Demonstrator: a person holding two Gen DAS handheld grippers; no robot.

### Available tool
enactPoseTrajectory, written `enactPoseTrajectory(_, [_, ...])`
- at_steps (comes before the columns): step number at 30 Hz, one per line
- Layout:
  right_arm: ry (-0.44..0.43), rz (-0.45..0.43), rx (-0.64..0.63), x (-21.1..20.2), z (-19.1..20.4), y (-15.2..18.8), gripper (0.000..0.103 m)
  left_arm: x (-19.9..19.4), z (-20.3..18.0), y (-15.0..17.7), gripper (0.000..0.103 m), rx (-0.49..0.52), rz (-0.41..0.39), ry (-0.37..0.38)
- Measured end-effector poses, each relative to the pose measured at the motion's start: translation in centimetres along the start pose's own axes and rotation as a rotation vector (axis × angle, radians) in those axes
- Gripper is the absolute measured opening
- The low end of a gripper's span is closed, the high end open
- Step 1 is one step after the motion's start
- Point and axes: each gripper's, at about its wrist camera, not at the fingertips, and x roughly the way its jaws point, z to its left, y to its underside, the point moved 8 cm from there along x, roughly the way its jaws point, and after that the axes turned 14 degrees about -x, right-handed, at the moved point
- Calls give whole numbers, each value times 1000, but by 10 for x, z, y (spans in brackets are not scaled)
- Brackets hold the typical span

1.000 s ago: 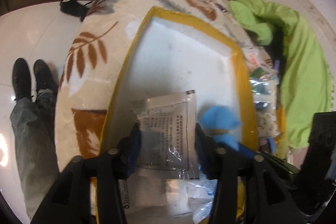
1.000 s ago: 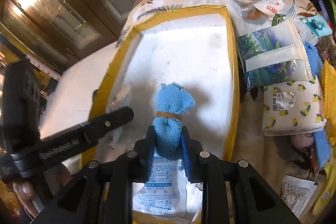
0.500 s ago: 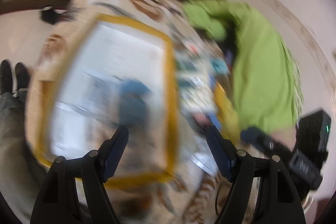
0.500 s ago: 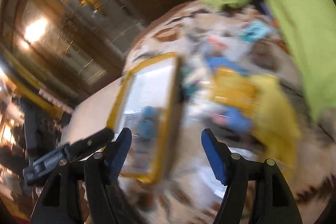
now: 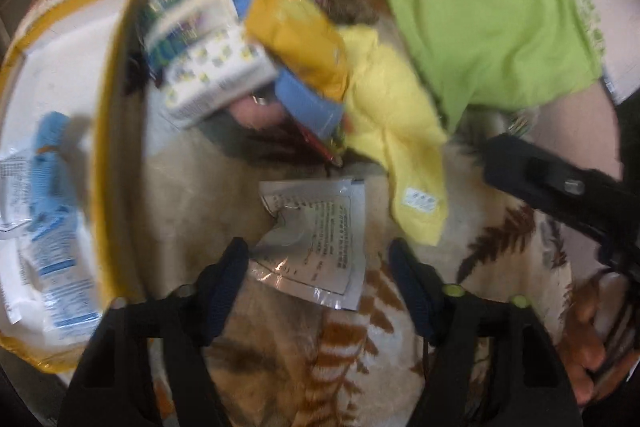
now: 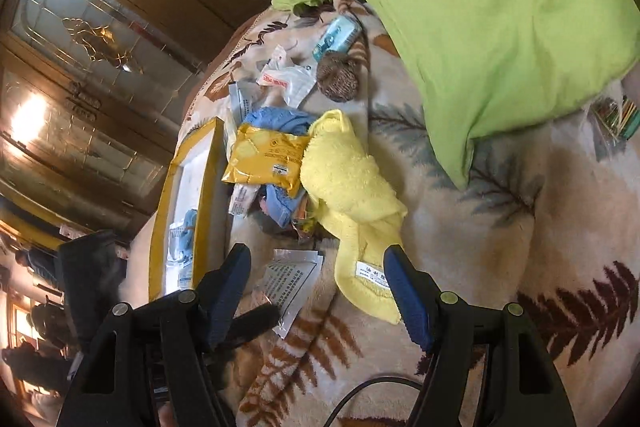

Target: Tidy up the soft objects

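The left gripper (image 5: 318, 259) stood wide open and empty, its jaws straddling a flat silver sachet (image 5: 316, 247) that lay on the leaf-patterned blanket (image 5: 352, 355). The right gripper (image 6: 316, 267) was also spread wide and held nothing, its right finger just over the labelled end of a yellow towel (image 6: 352, 187) and its left finger near the same sachet (image 6: 290, 283). Beyond the two tools sat the heap of soft things not yet sorted: a mustard-yellow pouch (image 6: 264, 157), a blue cloth (image 6: 280, 119), a patterned tissue pack (image 5: 216, 75) and a brown knitted ball (image 6: 338, 77). To the left was the yellow-rimmed tray (image 5: 114, 107), already holding a rolled blue cloth (image 5: 52, 147) and printed packets. A green pillow (image 6: 480, 7) lay well apart on the far side. Judging by the poses, the step in hand was picking the next items. The sachet was thin and flat against plush fabric, so the left jaws would probably need to press down into the pile and close across its narrower width to catch an edge. The towel was bulky, so gripping a bunched fold, not the loose labelled corner, should stop it trailing on the way to the tray.
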Motion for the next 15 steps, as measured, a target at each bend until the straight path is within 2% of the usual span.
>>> enactPoseTrajectory(2, [-7, 8, -3, 4, 2, 0, 73, 6, 2, 3, 50, -5, 0, 2])
enactPoseTrajectory(3, [-11, 11, -4, 6, 3, 0, 73, 7, 3, 5, 30, -5, -15, 5])
enactPoseTrajectory(5, [-18, 18, -10, 12, 8, -2, 73, 3, 6, 8, 21, 1, -36, 4])
enactPoseTrajectory(6, [-22, 20, -12, 15, 10, -4, 73, -3, 8, 10, 2, -8, -49, 28])
enactPoseTrajectory(12, [-46, -1, -99, 37, 46, -41, 74, -23, 31, 16, 0, -106, -81, 190])
enactPoseTrajectory(15, [-19, -15, -163, 51, 54, -70, 83, -32, 39, 14, 0, -142, -107, 256])
